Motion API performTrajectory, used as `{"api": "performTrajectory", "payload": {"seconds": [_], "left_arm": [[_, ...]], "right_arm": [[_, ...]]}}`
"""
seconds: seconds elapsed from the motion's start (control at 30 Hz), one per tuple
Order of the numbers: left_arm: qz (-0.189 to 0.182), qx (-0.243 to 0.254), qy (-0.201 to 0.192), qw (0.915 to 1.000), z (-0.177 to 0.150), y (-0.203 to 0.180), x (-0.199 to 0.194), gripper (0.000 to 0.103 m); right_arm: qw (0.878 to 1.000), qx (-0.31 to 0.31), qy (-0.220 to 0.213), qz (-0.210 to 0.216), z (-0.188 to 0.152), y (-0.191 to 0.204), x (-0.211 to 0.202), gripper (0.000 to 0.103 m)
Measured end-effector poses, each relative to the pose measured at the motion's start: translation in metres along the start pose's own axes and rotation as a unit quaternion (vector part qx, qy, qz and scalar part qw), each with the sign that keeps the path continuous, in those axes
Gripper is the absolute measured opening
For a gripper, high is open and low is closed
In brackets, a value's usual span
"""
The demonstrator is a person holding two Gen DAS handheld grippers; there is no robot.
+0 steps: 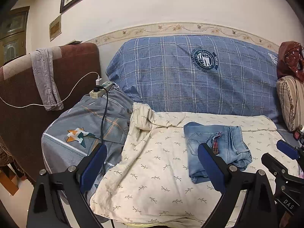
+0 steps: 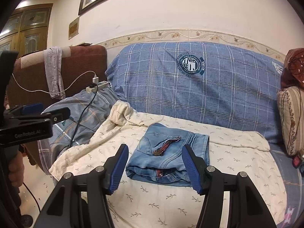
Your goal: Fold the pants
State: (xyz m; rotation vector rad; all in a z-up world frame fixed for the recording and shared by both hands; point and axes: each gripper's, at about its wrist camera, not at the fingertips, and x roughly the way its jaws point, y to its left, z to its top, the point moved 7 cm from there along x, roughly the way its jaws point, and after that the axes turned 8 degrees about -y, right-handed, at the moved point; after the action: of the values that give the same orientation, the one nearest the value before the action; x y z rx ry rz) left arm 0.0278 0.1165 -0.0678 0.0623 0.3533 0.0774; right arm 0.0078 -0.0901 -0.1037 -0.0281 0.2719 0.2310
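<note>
The faded blue denim pants lie folded into a compact, roughly square bundle on a cream quilt printed with small leaf sprigs, which is spread over the bed. A red plaid strip of lining shows along the top face of the bundle, and the layered folded edges face the right wrist camera. In the left wrist view the same pants sit toward the right of the quilt, partly hidden behind one blue pad.

The right gripper hangs just in front of the bundle with its jaws spread wide, one blue-padded finger on either side of the near edge; nothing is between them, and whether the pads touch the denim is hard to tell from this angle. The left gripper is also spread wide and holds nothing, hovering over bare quilt to the left of the pants.

Behind the quilt a large blue checked pillow with a round crest leans against the wall. To the left lies a grey bedcover with a star motif, bearing a white power strip with a black cable and a white charger cable plugged in. A grey cloth drapes over a brown armchair back.
</note>
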Motion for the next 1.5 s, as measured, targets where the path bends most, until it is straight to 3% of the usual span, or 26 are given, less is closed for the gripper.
{"api": "performTrajectory", "payload": {"seconds": [1.5], "left_arm": [[-0.048, 0.020, 0.007, 0.9986, 0.000, -0.027, -0.014, 0.096]], "right_arm": [[1.000, 0.027, -0.010, -0.008, -0.002, -0.022, -0.008, 0.062]]}}
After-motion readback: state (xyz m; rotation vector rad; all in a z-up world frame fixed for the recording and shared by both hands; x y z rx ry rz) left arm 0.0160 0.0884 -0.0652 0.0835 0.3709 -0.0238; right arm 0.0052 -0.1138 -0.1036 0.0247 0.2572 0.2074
